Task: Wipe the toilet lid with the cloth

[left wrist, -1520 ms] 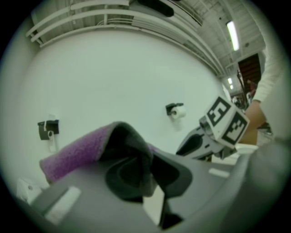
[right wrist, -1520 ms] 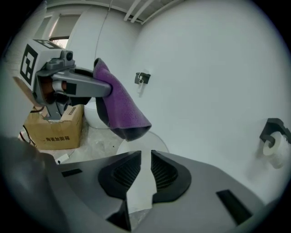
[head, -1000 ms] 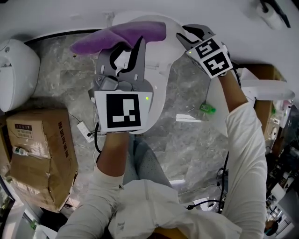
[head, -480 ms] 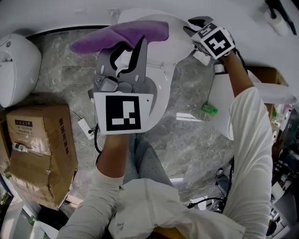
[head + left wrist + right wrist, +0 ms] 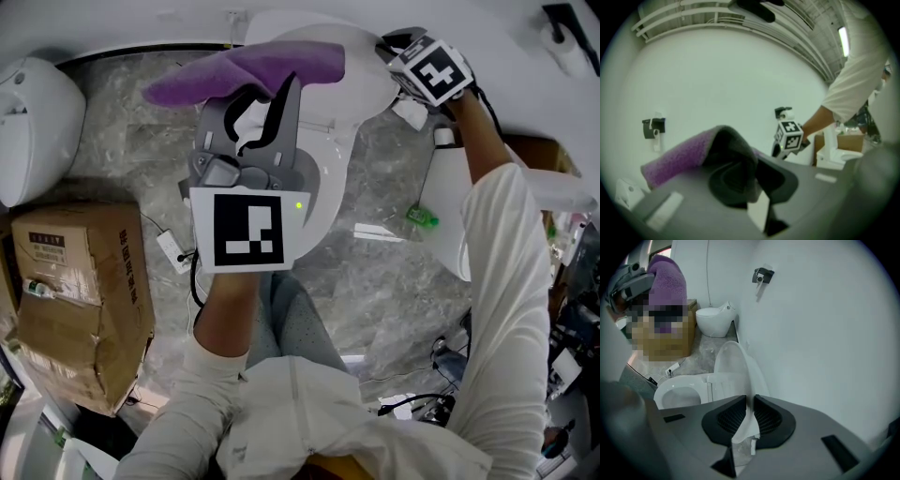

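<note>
My left gripper (image 5: pixel 265 92) is shut on a purple cloth (image 5: pixel 244 70) and holds it above the white toilet seat (image 5: pixel 323 187). In the left gripper view the cloth (image 5: pixel 675 159) drapes over the jaws of the left gripper (image 5: pixel 752 178). The toilet lid (image 5: pixel 736 362) stands raised against the wall. My right gripper (image 5: pixel 749 416) has the lid's edge between its pads, and its jaws are closing on it. In the head view the right gripper (image 5: pixel 398 47) sits at the lid's (image 5: pixel 366 84) far right edge.
A worn cardboard box (image 5: pixel 80 300) stands at the left, with a second white toilet (image 5: pixel 33 122) behind it. A white fixture (image 5: pixel 450 216) and a green item (image 5: pixel 419 217) lie on the marble floor to the right. A paper holder (image 5: pixel 562 23) hangs on the wall.
The right gripper has moved toward the wall and down onto the lid's edge, and its jaws have narrowed. The left gripper with the cloth has hardly shifted.
</note>
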Action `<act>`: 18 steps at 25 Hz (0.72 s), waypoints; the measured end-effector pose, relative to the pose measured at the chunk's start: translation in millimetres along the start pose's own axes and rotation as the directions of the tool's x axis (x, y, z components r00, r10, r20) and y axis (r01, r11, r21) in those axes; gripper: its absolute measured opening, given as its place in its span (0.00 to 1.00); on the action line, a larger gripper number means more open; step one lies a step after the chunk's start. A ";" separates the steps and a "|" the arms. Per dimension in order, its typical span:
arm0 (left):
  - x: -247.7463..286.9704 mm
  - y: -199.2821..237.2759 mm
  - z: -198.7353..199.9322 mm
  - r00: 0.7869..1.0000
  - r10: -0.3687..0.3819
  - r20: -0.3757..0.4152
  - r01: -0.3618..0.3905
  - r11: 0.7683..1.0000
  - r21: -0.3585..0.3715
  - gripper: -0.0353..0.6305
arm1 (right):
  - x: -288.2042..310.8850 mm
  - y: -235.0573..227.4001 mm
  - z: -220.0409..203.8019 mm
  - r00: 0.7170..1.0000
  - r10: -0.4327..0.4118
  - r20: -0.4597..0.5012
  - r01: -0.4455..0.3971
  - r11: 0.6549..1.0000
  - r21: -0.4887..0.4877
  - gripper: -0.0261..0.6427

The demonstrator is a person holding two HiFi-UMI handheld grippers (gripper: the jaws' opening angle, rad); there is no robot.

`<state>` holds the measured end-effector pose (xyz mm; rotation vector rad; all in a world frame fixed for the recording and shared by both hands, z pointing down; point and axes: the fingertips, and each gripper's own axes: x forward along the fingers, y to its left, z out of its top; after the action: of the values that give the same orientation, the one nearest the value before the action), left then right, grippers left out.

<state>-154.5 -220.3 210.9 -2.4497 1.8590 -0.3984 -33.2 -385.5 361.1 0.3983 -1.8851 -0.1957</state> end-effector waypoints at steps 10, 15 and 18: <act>-23.6 -6.7 9.3 1.000 0.007 0.019 -0.007 1.000 0.006 0.10 | -22.5 27.9 -0.5 1.000 0.008 0.030 -0.007 1.000 -0.029 0.12; -41.2 -12.5 11.9 0.999 0.022 0.029 -0.022 1.000 -0.006 0.10 | -42.8 55.1 -2.8 0.997 0.002 0.071 0.002 0.999 -0.054 0.12; -51.4 -18.5 12.2 0.999 0.030 0.027 -0.030 1.000 -0.010 0.10 | -56.0 75.7 -6.1 0.995 0.007 0.095 -0.001 0.997 -0.072 0.11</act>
<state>-147.0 -167.6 193.3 -2.4177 1.8886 -0.3539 -24.1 -294.3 338.5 0.3415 -1.9667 -0.2834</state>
